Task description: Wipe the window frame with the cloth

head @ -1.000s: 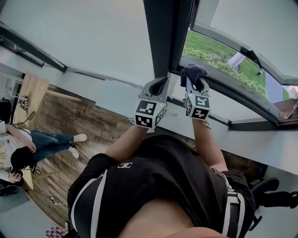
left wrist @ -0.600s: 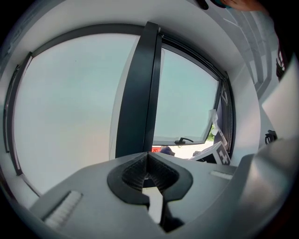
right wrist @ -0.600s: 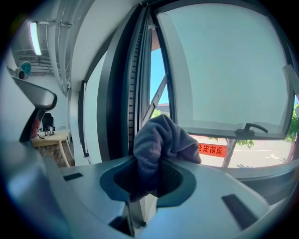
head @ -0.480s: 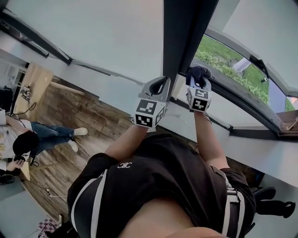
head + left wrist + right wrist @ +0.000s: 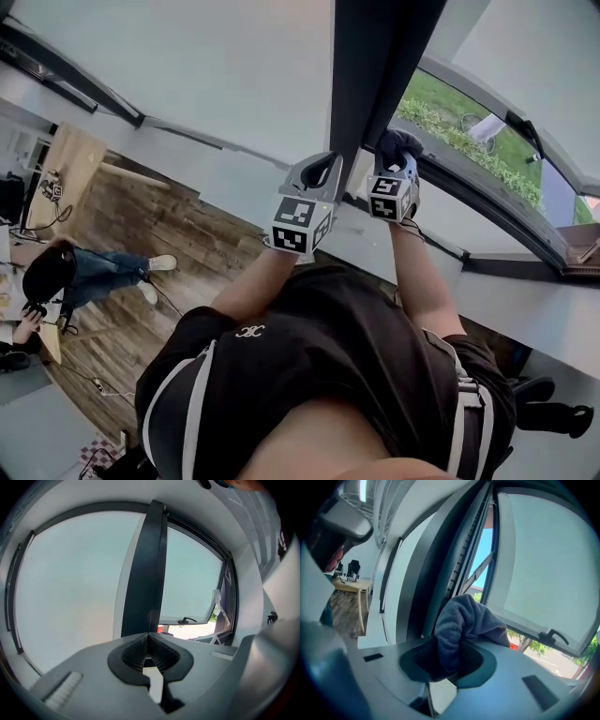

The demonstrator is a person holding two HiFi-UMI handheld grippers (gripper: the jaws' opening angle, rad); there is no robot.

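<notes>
A dark grey window frame post (image 5: pixel 375 75) runs up between the panes, and it also fills the middle of the left gripper view (image 5: pixel 147 573). My right gripper (image 5: pixel 398 155) is shut on a dark blue-grey cloth (image 5: pixel 461 625), which bunches out of the jaws against the frame's lower right side, seen as a dark wad (image 5: pixel 396 143) from the head. My left gripper (image 5: pixel 322 169) sits just left of the post base, jaws closed with nothing between them (image 5: pixel 149 641). An open window sash (image 5: pixel 534 573) with a handle hangs to the right.
A white sill (image 5: pixel 450 272) runs below the frame. Outside lie grass and a hedge (image 5: pixel 469 141). Down on the left are a wooden floor (image 5: pixel 141 253), a desk (image 5: pixel 66 178) and a seated person (image 5: pixel 66 281).
The view has shifted slightly right. My right gripper with the cloth has edged a little toward the post and lower; the left gripper has barely moved.
</notes>
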